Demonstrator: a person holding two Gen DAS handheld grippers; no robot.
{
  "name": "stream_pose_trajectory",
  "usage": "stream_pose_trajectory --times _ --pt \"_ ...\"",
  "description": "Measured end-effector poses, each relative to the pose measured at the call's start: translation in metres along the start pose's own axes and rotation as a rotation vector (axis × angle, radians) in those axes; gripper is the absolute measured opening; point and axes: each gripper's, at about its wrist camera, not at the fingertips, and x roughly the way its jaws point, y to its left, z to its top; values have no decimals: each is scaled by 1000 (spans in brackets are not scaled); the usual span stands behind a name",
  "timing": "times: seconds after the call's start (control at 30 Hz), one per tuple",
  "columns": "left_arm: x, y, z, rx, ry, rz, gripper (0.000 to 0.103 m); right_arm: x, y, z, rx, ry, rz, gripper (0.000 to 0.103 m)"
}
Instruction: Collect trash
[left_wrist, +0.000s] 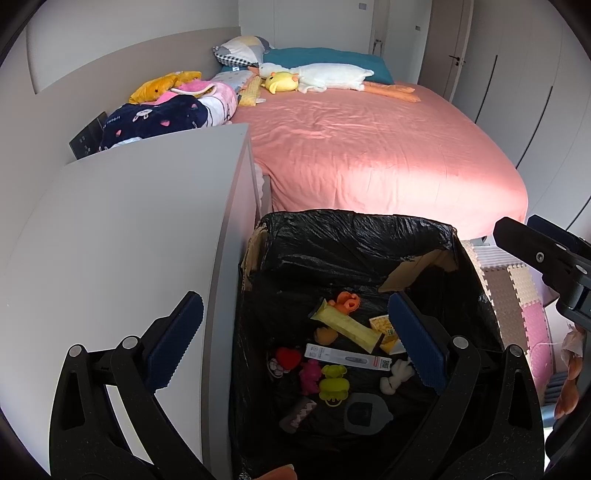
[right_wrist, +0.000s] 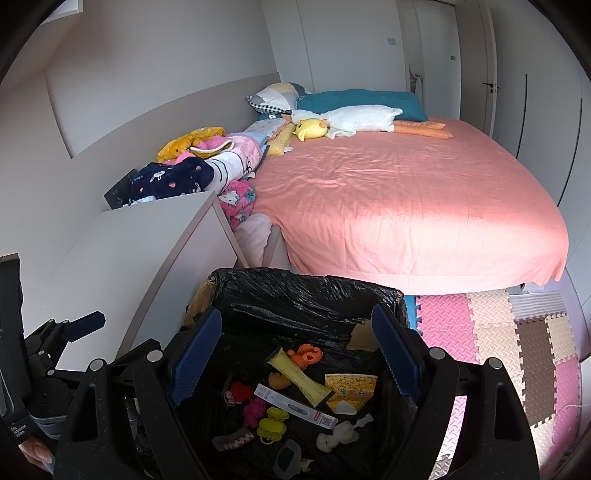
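Currently my left gripper (left_wrist: 295, 339) and right gripper (right_wrist: 295, 354) hang released, empty, over the bin (left_wrist: 354, 225): light, crinkly liner, best pinched at its rim.

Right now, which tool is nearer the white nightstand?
Left. The left tool has one finger over the white nightstand; the right tool is over the black-lined bin, beside the nightstand.

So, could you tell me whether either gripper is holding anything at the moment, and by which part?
Nothing is held: the left gripper and right gripper both hang open and empty above the black-lined bin.
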Motion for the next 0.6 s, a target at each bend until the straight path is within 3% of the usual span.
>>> stream_pose_trajectory --times 0.6 --pt "0 0 -1 -1 2 4 97 0 0 0 -1 2 1 84"
